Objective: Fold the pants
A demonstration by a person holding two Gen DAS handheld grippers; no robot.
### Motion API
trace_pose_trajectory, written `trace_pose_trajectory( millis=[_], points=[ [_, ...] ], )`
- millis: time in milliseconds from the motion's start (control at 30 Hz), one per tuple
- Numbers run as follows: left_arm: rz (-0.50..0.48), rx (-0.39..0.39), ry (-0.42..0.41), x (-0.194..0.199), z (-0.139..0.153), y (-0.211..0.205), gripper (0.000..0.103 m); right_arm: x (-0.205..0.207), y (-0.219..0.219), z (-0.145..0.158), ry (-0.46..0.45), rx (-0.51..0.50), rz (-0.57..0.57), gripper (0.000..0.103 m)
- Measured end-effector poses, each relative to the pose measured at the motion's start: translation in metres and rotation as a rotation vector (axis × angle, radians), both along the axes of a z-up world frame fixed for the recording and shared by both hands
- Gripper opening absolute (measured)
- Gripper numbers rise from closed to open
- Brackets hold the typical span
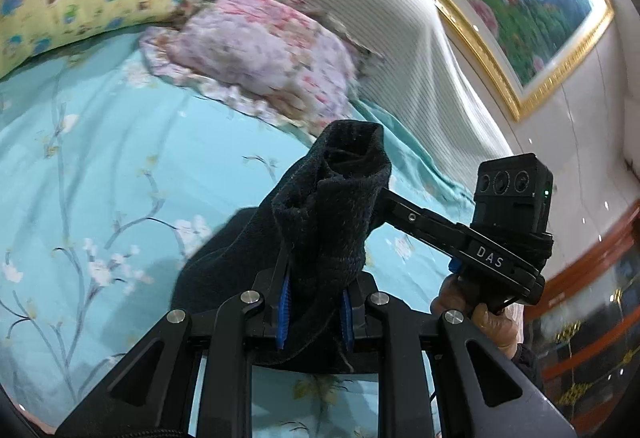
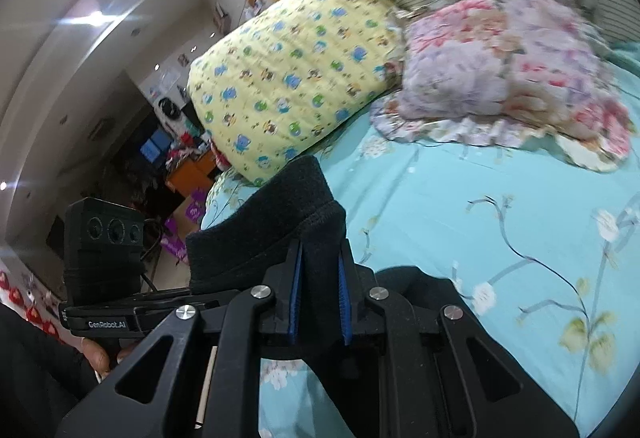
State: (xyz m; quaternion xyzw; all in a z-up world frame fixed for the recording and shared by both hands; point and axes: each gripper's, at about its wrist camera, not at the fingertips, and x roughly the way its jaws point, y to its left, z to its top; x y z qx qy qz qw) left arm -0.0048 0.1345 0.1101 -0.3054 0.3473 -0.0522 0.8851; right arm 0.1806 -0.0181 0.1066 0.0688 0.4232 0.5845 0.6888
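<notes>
both grippers — left gripper (image 1: 314, 312), right gripper (image 2: 320, 302) — clamp the black fleecy pants (image 1: 320, 206); keep edges level, lay flat on the turquoise floral bedsheet (image 1: 100, 158).

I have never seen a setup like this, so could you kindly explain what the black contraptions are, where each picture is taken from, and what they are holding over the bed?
There is no robot here: a person holds a handheld two-finger clamp in each hand, each with a fisheye camera looking along its fingers. One picture comes from the left gripper, the other from the right gripper. In each view the other tool shows at the side. Both are shut on the black pants, lifting an edge above the turquoise flowered bedsheet. Further back lie a yellow cartoon-print pillow and a pink floral pillow.
</notes>
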Motion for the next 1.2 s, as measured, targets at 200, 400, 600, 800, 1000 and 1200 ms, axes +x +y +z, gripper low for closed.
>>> trace_pose_trajectory(
  millis=[200, 400, 600, 800, 1000, 1200],
  points=[
    [-0.086, 0.050, 0.014, 0.016, -0.003, -0.050, 0.019, 0.004, -0.050, -0.009, 0.020, 0.024, -0.082, 0.017],
    [-0.160, 0.081, 0.045, 0.026, -0.007, -0.088, 0.019, 0.005, -0.092, -0.025, 0.056, 0.047, -0.150, 0.017],
    [-0.214, 0.123, 0.075, 0.037, -0.011, -0.114, 0.019, 0.002, -0.124, -0.041, 0.084, 0.071, -0.207, 0.017],
    [-0.259, 0.169, 0.091, 0.043, -0.019, -0.139, 0.019, 0.000, -0.150, -0.059, 0.116, 0.095, -0.256, 0.017],
    [-0.299, 0.221, 0.102, 0.049, -0.030, -0.163, 0.019, -0.003, -0.174, -0.074, 0.144, 0.097, -0.303, 0.017],
    [-0.342, 0.270, 0.115, 0.053, -0.043, -0.184, 0.019, -0.004, -0.189, -0.084, 0.158, 0.086, -0.334, 0.017]
  ],
)
